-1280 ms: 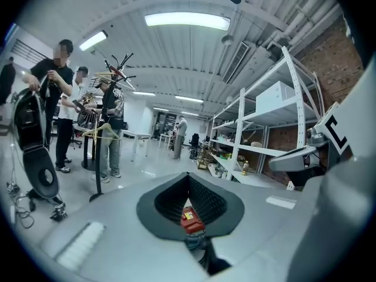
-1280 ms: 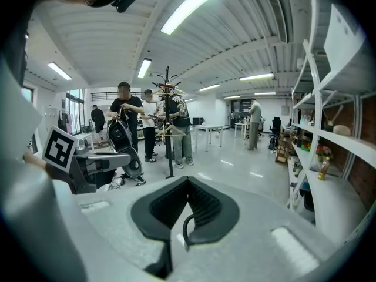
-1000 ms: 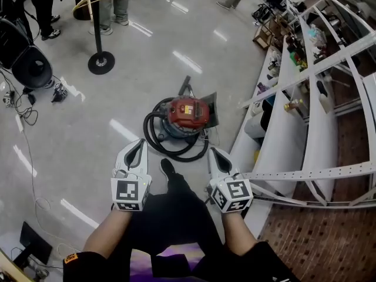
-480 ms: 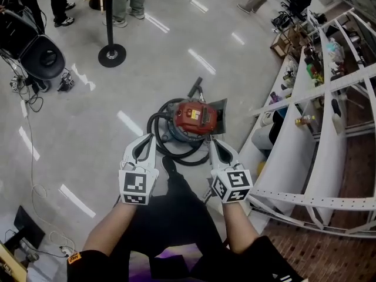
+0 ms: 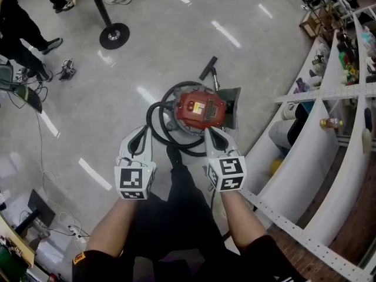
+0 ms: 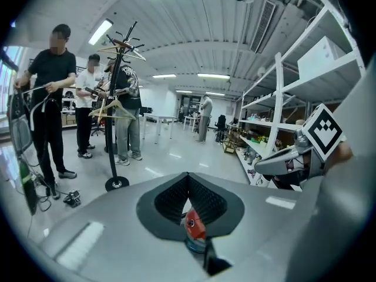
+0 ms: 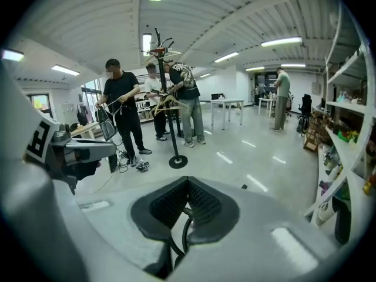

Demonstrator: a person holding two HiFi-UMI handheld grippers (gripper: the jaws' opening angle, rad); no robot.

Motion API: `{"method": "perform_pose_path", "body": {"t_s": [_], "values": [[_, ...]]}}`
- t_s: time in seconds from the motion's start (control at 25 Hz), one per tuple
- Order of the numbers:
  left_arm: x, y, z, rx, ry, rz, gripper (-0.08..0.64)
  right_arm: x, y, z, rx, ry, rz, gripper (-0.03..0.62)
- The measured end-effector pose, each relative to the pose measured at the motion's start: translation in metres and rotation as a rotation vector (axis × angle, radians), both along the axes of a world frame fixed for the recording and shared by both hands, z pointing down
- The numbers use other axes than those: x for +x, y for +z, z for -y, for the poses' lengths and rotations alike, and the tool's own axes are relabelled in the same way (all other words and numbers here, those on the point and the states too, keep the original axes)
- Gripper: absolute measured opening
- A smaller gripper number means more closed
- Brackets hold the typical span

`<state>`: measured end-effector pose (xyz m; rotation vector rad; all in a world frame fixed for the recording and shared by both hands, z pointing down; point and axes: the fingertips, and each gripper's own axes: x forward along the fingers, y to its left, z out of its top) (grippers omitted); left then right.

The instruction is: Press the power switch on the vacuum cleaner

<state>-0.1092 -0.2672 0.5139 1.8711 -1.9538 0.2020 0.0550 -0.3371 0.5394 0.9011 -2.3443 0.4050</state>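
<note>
The vacuum cleaner (image 5: 200, 110) stands on the floor just ahead, with a red top on a grey drum. Its black hose (image 5: 156, 122) coils around its left and near sides. I cannot make out a switch on the red top at this distance. My left gripper (image 5: 140, 132) is shut and empty, above the hose to the vacuum's near left. My right gripper (image 5: 212, 133) is also shut and empty, at the vacuum's near right edge. In the left gripper view the red top (image 6: 194, 225) shows through the pad gap. The right gripper view shows the hose (image 7: 184, 228) the same way.
White shelving (image 5: 329, 128) with bottles runs along the right. A stanchion base (image 5: 114, 35) and standing people (image 5: 23, 28) are at the far left. Cables (image 5: 44, 140) trail over the floor at left. The vacuum's nozzle (image 5: 208, 68) lies beyond it. My shoe (image 5: 173, 155) is near the hose.
The view has closed in on the vacuum, which now sits right at the gripper tips. Both grippers stayed shut and side by side.
</note>
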Motion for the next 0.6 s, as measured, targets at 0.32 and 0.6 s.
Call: {"method": "perform_pose_path", "body": {"t_s": [0.32,0.6], "values": [[0.023,0.068,0.058,-0.084,-0.016,0.032,0.017,-0.01,0.087,0.058,-0.119,-0.104,-0.052,-0.008],[0.04,0.133,0.083,-0.179,0.014,0.006,0.017,-0.014,0.154,0.068,-0.209,-0.118,-0.116,-0.008]]}}
